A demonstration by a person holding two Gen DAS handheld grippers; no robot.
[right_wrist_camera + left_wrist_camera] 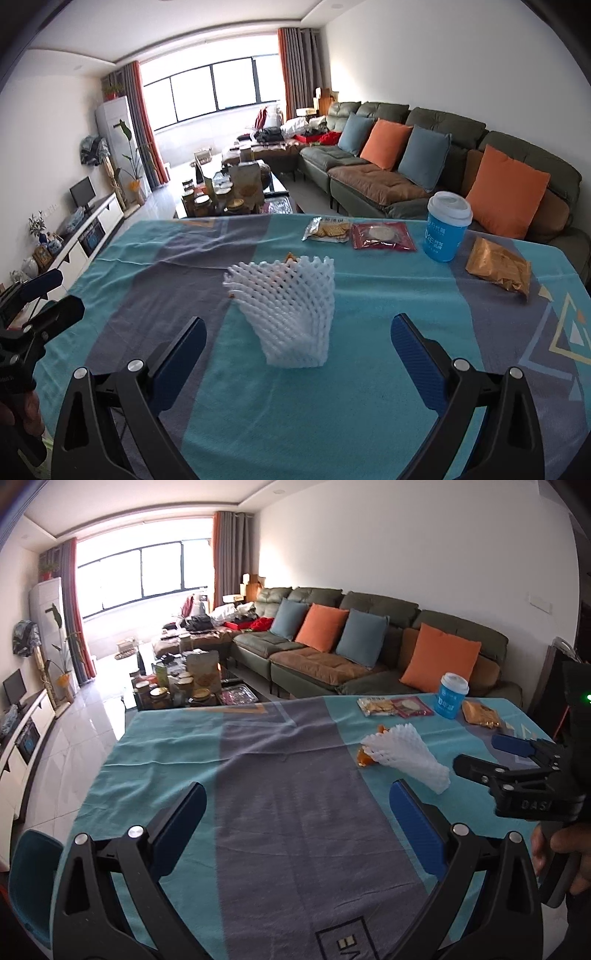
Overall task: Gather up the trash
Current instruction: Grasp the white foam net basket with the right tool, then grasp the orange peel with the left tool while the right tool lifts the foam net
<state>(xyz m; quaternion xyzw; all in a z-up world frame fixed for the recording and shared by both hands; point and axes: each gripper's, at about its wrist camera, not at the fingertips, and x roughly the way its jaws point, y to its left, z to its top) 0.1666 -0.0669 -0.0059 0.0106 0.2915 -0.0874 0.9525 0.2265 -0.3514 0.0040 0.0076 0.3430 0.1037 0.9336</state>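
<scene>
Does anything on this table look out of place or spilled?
Nothing is spilled; the blue cup stands upright with its lid on. Odd bits: orange scraps lie loose beside the white foam net, and the tablecloth is wrinkled.

Both wrist cameras facing forward along open fingers, low over the table (258, 775); sofa (424, 147) beyond; both sharing the foam net (284, 310), ahead of the fingers.
</scene>
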